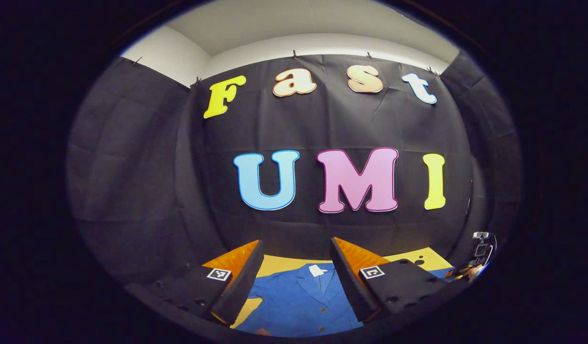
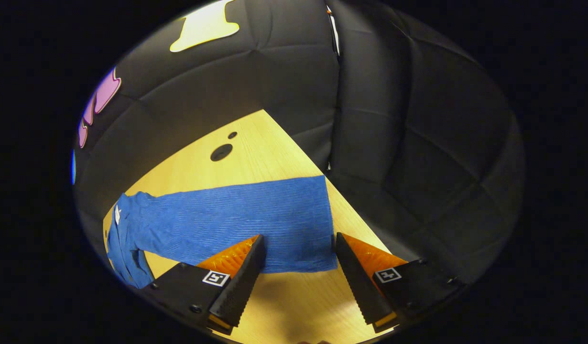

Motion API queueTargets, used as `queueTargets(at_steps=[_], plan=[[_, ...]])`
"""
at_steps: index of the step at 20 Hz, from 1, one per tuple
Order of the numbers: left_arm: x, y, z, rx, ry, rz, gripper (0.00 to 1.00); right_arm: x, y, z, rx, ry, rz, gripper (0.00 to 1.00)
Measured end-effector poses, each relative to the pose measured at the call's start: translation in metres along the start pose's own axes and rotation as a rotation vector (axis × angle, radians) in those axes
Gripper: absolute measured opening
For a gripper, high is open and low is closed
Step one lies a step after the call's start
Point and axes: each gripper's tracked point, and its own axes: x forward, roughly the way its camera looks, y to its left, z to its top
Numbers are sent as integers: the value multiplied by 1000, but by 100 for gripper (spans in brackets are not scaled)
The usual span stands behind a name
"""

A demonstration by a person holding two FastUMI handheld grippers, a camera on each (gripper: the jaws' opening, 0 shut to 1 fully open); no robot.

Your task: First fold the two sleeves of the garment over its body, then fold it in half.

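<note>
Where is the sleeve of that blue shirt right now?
In the right gripper view the sleeve lies stretched flat on the wooden table, its cuff end just ahead of the open right tool, below two dark holes in the tabletop.

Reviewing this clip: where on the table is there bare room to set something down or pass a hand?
Bare wood lies beyond the blue sleeve, around the two dark holes up to the booth cloth, and in front of the cuff between the right gripper jaws. The garment body crowds the table under the left gripper.
</note>
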Motion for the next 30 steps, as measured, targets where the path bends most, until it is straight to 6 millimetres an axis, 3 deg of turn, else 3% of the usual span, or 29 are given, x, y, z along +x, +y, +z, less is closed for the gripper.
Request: queueTargets(at_steps=[1, 2, 4, 7, 11, 12, 15, 18, 24, 27, 30], plan=[[4, -6, -1, 10, 2, -8, 80, 4, 1, 4, 3, -10, -5, 89], [7, -12, -1, 21, 5, -19, 80, 3, 0, 3, 7, -11, -10, 95], [13, -25, 0, 30, -3, -44, 80, 1, -1, 4, 24, -5, -26, 95], [19, -40, 0, 20, -8, -78, 80, 5, -17, 2, -18, 6, -97, 60], [23, -43, -1, 14, -3, -96, 80, 10, -7, 4, 36, 37, -48, 9], [23, -42, -2, 15, 0, -95, 80, 7, -5, 4, 37, 38, -51, 0], [18, -34, -2, 31, 3, -87, 80, 10, 6, 2, -12, 35, -7, 1], [14, -23, -1, 45, -11, -76, 80, -1, 17, 11, -29, 1, 16, 1], [13, -4, -14, -42, 11, -114, 80, -57, 59, 35, -34, -95, 81, 1], [9, 19, -15, -62, -5, -141, 80, -101, 110, 44, -17, -146, 141, 1], [11, 60, -23, -58, 8, -144, 80, -143, 189, 44, -48, -200, 220, 1]])
